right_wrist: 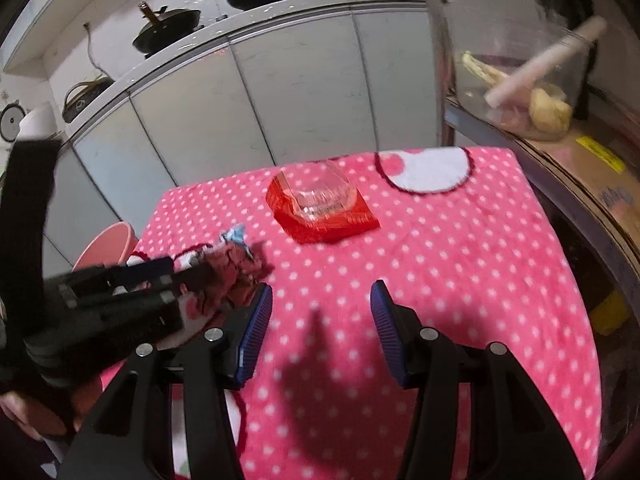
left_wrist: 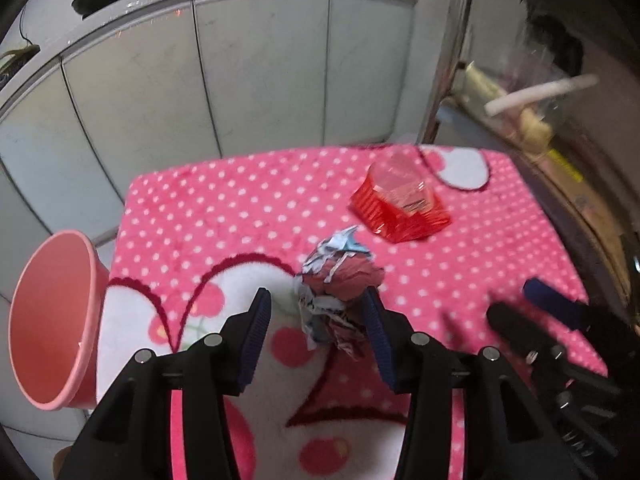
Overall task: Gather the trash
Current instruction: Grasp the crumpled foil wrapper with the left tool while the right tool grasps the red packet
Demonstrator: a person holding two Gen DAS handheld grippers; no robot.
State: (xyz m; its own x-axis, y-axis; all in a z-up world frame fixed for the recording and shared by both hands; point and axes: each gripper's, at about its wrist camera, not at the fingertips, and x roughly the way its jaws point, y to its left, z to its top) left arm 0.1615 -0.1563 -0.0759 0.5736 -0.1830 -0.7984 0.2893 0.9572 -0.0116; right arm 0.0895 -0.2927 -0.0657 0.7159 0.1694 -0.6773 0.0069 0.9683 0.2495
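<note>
- While parked over the pink polka-dot blanket (left_wrist: 248, 200), spread wide: left gripper (left_wrist: 316, 312), fingers either side of a crumpled wad of paper trash (left_wrist: 340, 284), right pad touching it, left pad apart from it, so released, not clamped.
- Seen from the right wrist too: same wad (right_wrist: 236, 264) at the left gripper's (right_wrist: 160, 280) tips, blurred.
- Right gripper (right_wrist: 320, 304) hanging open above bare dotted cloth (right_wrist: 440, 280), holding nothing.
- Further back on the blanket, well apart from the wad: a red plastic tray with a clear lid (left_wrist: 400, 208), also caught at (right_wrist: 320, 212); contents not readable, print on the lid too blurred to make out.
- Off the blanket's left edge: pink bin (left_wrist: 52, 320), mouth tilted toward the camera, nothing visible inside.
- On the shelf to the right: clear container (right_wrist: 520, 80) with pale, yellowish pieces and a white stick inside.
- Below that: cardboard box (right_wrist: 600, 184) with a yellow label and blue characters, illegible.
</note>
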